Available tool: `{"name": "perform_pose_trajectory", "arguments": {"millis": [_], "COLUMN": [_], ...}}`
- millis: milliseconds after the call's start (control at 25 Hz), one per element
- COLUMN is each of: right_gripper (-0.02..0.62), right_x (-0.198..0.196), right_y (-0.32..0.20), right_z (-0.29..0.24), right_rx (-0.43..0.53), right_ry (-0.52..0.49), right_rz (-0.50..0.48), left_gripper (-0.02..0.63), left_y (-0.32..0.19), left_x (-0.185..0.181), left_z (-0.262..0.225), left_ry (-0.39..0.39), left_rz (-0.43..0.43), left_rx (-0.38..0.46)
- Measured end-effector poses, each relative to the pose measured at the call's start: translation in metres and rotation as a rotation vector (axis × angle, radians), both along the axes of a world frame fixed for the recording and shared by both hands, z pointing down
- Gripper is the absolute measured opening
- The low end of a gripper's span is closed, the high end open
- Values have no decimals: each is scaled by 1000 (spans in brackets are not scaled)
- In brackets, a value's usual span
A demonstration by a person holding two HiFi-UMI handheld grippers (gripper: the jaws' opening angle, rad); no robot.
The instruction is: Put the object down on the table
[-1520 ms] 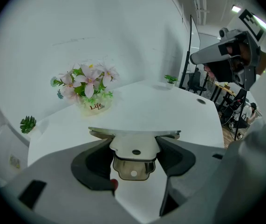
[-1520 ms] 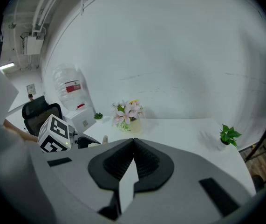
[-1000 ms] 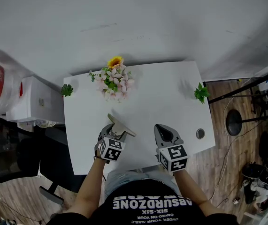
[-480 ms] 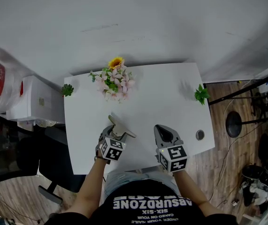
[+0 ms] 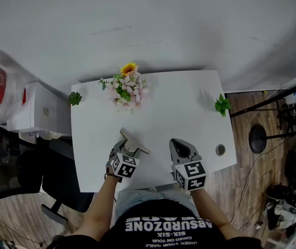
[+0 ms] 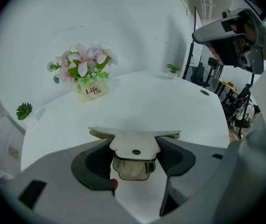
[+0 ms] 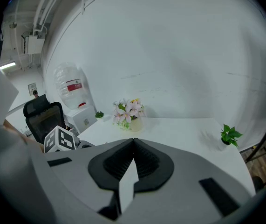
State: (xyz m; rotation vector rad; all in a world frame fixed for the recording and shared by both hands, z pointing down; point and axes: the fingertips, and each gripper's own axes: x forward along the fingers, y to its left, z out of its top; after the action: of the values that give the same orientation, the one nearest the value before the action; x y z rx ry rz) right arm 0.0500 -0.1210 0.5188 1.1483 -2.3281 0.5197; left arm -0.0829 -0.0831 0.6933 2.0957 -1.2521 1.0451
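The left gripper (image 5: 128,148) is clamping the scraper (image 6: 133,143) by its handle, hovering over the table (image 5: 179,108) near the front edge; so the put-down's looking not done yet; the right gripper (image 5: 181,147) is sitting pinched together, empty.

Head view steeply down over table (image 5: 189,108); gripper views low across it, flowers (image 5: 127,91) in all three.

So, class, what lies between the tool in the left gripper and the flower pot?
Nothing: bare table between tool and flower pot, seen in the left gripper view.
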Motion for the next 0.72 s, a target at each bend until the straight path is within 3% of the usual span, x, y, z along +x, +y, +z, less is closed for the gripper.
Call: {"name": "perform_pose_trajectory", "arguments": {"millis": [720], "right_gripper": [-2], "right_x": [7], "right_y": [8], "right_z": [0], "right_rx": [3], "right_ry": [-2], "right_rz": [-12], "left_gripper": [293], "left_y": [11], "left_x": [2], "left_z": [15], "left_ry": [-17], "left_rz": [-22], "left_rx": [-36]}}
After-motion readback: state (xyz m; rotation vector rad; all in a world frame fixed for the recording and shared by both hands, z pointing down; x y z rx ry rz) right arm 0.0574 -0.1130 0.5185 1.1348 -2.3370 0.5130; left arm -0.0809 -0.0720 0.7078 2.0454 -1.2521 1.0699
